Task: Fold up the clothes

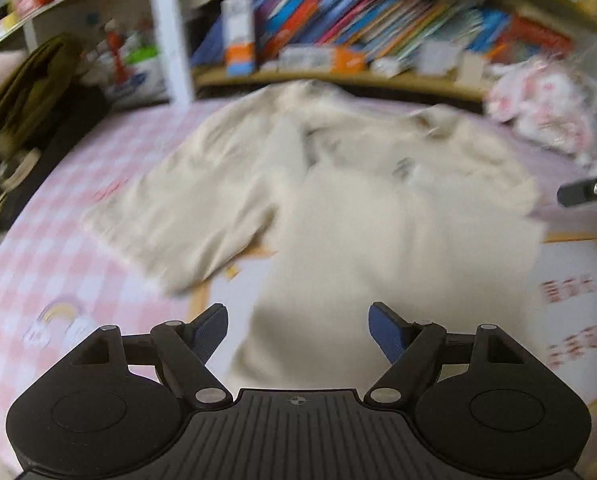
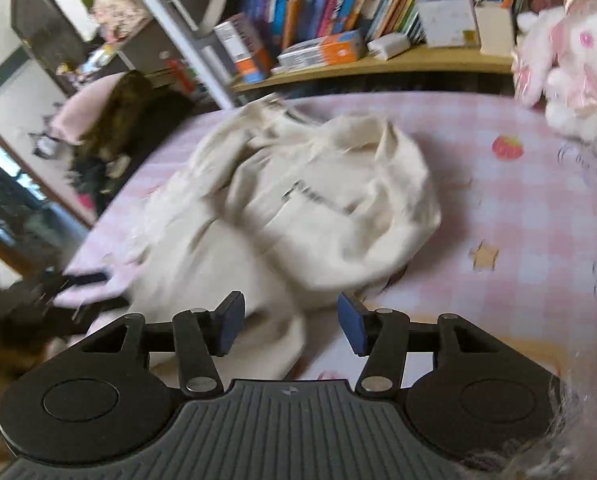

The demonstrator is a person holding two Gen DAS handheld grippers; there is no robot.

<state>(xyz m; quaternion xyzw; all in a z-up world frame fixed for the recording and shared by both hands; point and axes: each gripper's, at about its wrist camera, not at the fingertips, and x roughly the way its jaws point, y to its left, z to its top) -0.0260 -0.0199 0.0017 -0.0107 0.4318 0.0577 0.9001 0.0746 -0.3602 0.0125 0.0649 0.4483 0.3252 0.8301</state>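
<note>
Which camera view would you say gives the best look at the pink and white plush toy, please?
The right wrist view: the plush toy sits large at the upper right, its fluffy fur and a pink spot distinguishable. The left wrist view shows it only as a blurred pink-white mass at the right.

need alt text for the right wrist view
A cream shirt lies bunched on a pink checked cloth, with the right gripper above its near edge, fingers apart, gripping nothing. A bookshelf and a white plush toy sit behind.
</note>
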